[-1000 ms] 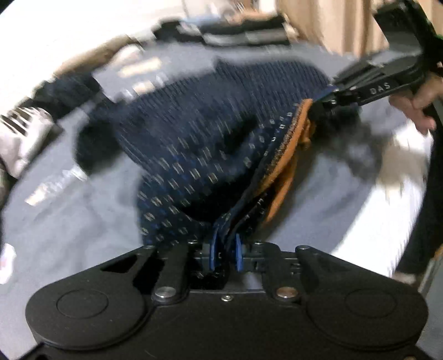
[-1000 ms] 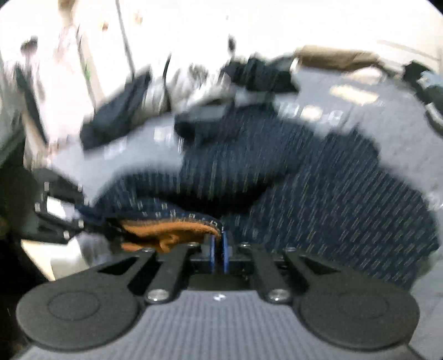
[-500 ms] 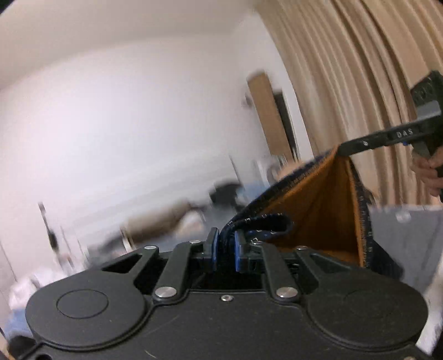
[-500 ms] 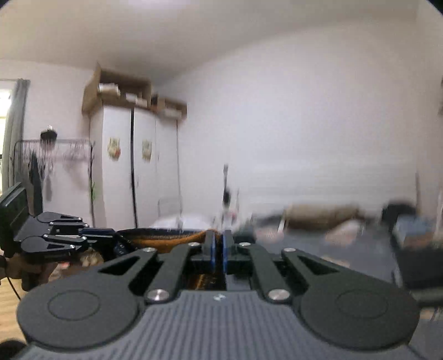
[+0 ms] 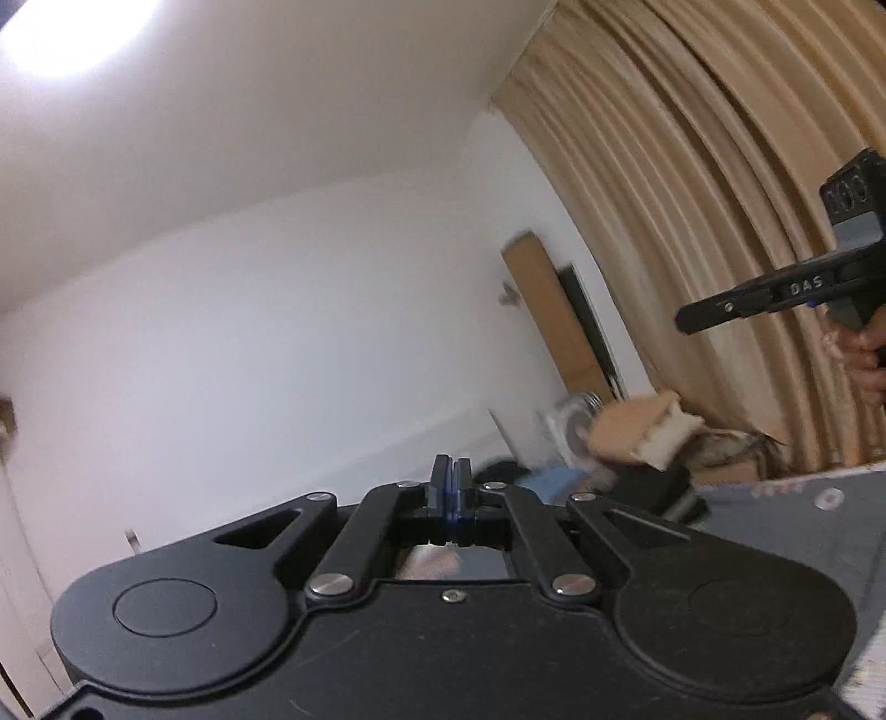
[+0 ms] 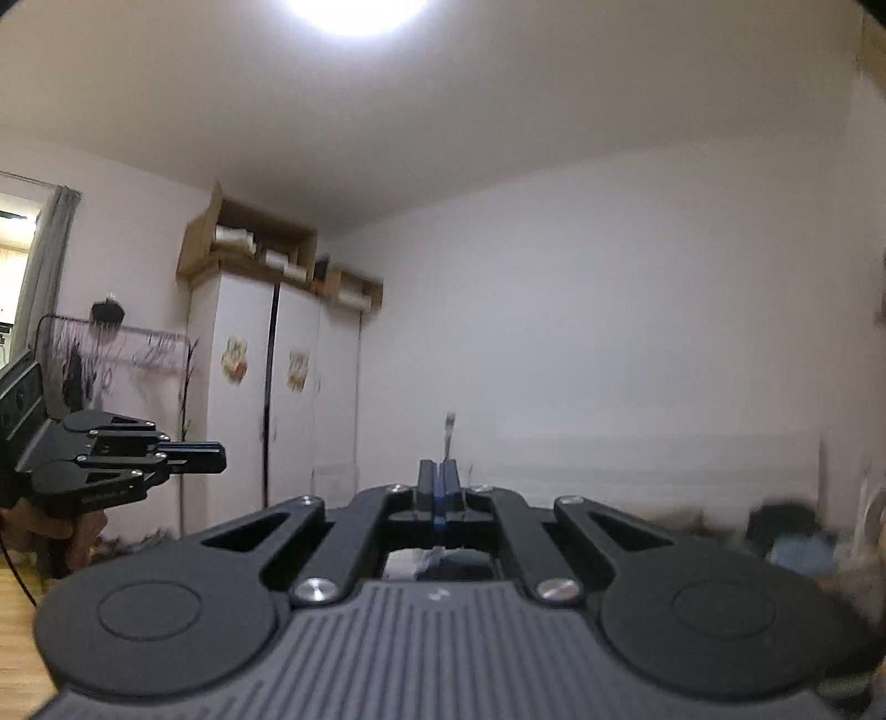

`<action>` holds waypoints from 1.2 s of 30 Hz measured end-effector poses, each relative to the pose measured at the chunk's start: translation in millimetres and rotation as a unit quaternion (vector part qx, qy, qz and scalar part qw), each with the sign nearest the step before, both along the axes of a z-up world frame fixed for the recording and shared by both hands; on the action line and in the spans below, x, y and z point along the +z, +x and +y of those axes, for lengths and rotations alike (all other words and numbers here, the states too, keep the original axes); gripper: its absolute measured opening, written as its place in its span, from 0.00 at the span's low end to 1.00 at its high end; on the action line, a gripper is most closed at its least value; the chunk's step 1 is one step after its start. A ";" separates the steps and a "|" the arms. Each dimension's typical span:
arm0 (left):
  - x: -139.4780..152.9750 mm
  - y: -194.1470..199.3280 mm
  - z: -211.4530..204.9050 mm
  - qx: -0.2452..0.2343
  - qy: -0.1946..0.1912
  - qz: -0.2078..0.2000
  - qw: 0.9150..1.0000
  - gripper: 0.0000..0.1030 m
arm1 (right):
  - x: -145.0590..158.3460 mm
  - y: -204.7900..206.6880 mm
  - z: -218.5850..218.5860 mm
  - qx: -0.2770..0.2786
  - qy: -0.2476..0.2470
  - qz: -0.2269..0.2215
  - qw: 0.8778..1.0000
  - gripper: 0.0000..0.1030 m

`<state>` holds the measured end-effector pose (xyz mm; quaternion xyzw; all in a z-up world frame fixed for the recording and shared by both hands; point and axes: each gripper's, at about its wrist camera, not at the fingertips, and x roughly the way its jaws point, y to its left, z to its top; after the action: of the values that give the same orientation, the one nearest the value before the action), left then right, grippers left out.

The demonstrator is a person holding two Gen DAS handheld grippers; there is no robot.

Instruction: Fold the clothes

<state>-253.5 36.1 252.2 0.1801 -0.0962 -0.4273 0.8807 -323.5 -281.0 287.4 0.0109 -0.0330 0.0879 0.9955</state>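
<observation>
Both grippers are raised and point out across the room rather than down at any work surface. We see the left gripper [image 5: 449,471] with its two blue-padded fingers pressed flat together and nothing showing between them. The right gripper [image 6: 437,475] stands the same way, its fingers closed against each other with no cloth in them.

From the left wrist view, the right gripper appears at the upper right as a black bar marked "DAS", held by a hand [image 5: 864,360] at the frame edge, in front of tan pleated curtains [image 5: 692,194]. Below the curtains lie an open cardboard box [image 5: 637,426] and some blurred dark and blue items we cannot name. A grey sheet of bedding [image 5: 803,515] fills the lower right corner beside the gripper body.

From the right wrist view, the left gripper shows at the far left, level with the camera and well apart from the right one, also closed. Behind it stand a white wardrobe [image 6: 277,399] with cardboard boxes [image 6: 249,243] on top and a clothes rack [image 6: 111,354] with hangers. A ceiling light [image 6: 354,11] glares at the top.

We cannot find the clothes to be folded in either view; only blurred dark shapes [image 6: 786,531] sit low at the right, too smeared to identify.
</observation>
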 end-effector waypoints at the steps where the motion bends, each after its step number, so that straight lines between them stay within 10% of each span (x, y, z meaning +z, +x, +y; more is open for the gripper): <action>1: -12.2 4.7 -2.0 0.000 0.005 0.018 1.000 0.01 | -10.5 -0.3 0.1 0.003 0.011 0.012 1.000 0.02; 3: -36.5 15.5 -6.1 -0.001 0.013 0.054 0.998 0.05 | -33.8 5.0 -1.7 0.007 0.029 0.041 0.999 0.04; 7: -83.4 42.7 -18.1 -0.002 0.012 0.107 0.994 0.89 | -89.2 27.2 -15.5 -0.023 0.062 0.093 0.994 0.13; 11: -129.6 70.8 -34.6 -0.002 -0.006 0.161 0.987 0.88 | -155.5 61.0 -38.5 -0.070 0.101 0.138 0.983 0.43; 21: -228.2 160.2 -61.8 0.041 -0.006 0.264 0.964 0.92 | -321.6 168.4 -113.7 -0.201 0.149 0.291 0.923 0.49; 36: -306.0 232.4 -107.7 0.049 0.002 0.340 0.939 0.92 | -403.7 246.7 -154.4 -0.182 0.232 0.344 0.892 0.56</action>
<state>-21.1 -71.6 -53.8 0.0300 0.2191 -0.4193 0.8805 -76.8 -435.4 -116.4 0.2648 0.2902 -0.1141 0.9125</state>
